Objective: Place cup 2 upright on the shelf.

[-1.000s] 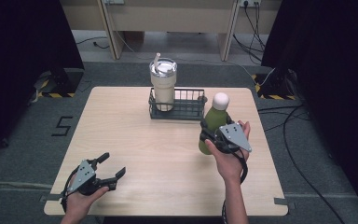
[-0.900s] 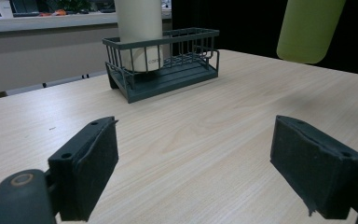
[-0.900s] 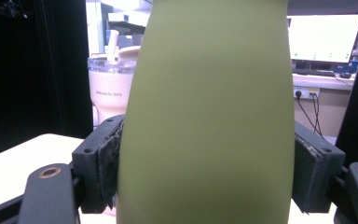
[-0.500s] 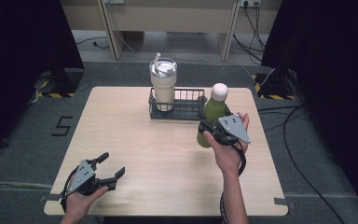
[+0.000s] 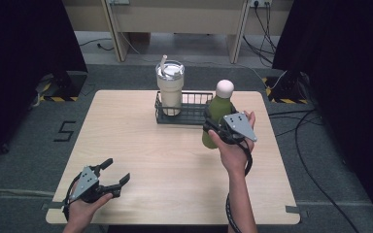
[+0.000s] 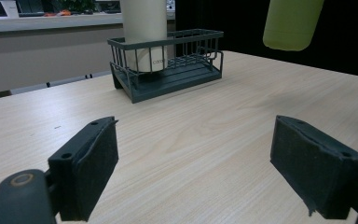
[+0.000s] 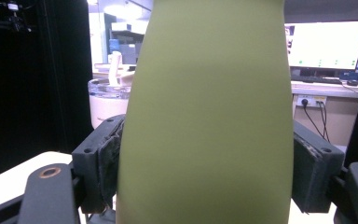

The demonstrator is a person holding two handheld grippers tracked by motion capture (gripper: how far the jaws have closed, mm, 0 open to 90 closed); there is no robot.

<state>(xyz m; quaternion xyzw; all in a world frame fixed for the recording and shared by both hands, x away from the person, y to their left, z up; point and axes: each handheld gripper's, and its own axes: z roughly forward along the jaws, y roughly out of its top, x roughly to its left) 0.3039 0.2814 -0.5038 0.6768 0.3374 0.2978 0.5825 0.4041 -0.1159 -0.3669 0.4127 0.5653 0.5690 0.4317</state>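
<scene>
My right gripper (image 5: 214,125) is shut on a green bottle (image 5: 216,112) with a cream round cap and holds it upright above the table, just right of the wire basket (image 5: 194,116). In the right gripper view both pads press the green bottle (image 7: 205,116) at its sides. From the left gripper view the bottle's (image 6: 290,23) bottom hangs clear of the tabletop. A cream tumbler (image 5: 170,87) with a straw stands in the basket's left half. Near the front left corner my left gripper (image 5: 114,175) rests open, and nothing lies between its pads (image 6: 91,168).
The wire basket (image 6: 168,65) stands at the back middle of the wooden table (image 5: 141,145). Its right half has nothing in it. Dark curtains flank the table, and cables lie on the floor at the right.
My right gripper has carried the green bottle up and toward the back of the table, closer to the basket. The left gripper has stayed put.
</scene>
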